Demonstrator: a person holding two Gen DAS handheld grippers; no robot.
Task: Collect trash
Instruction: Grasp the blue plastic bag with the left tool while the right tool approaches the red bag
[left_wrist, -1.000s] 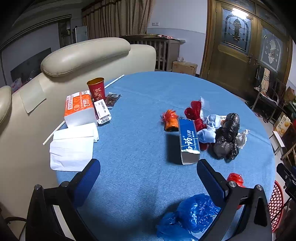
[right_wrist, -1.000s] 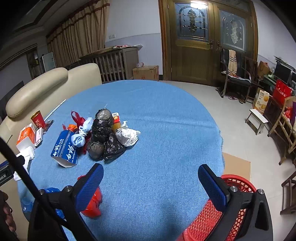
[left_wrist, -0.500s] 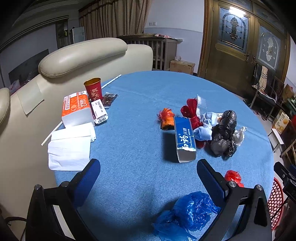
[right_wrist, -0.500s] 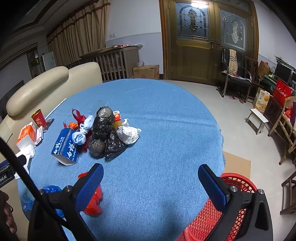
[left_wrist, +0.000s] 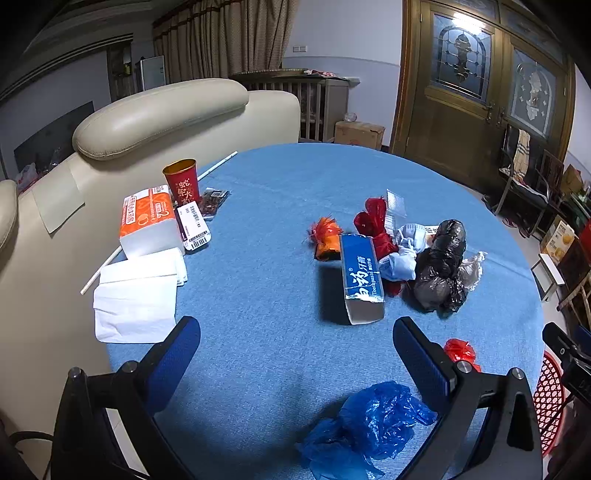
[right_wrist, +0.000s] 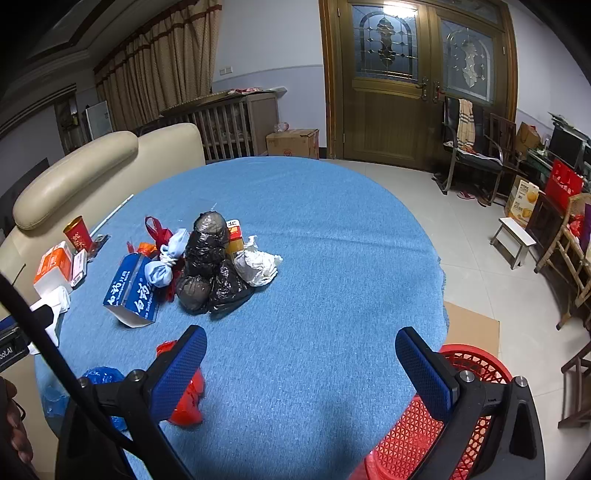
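Hovering with jaws apart and holding nothing, the left hand-held gripper (left_wrist: 295, 343) and right hand-held gripper (right_wrist: 301, 347) overlook a round blue-clothed counter (right_wrist: 332, 240), where knotted black plastic bags (right_wrist: 208, 262), a blue toothpaste box (left_wrist: 360, 273) and a crumpled blue plastic bag (left_wrist: 373, 421) lie; a red mesh basket (right_wrist: 417, 424) sits beside the counter's edge.

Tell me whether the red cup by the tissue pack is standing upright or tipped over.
Upright. The red cup stands on its base with its open rim facing up, just behind the tissue pack. Whether it holds anything cannot be told.
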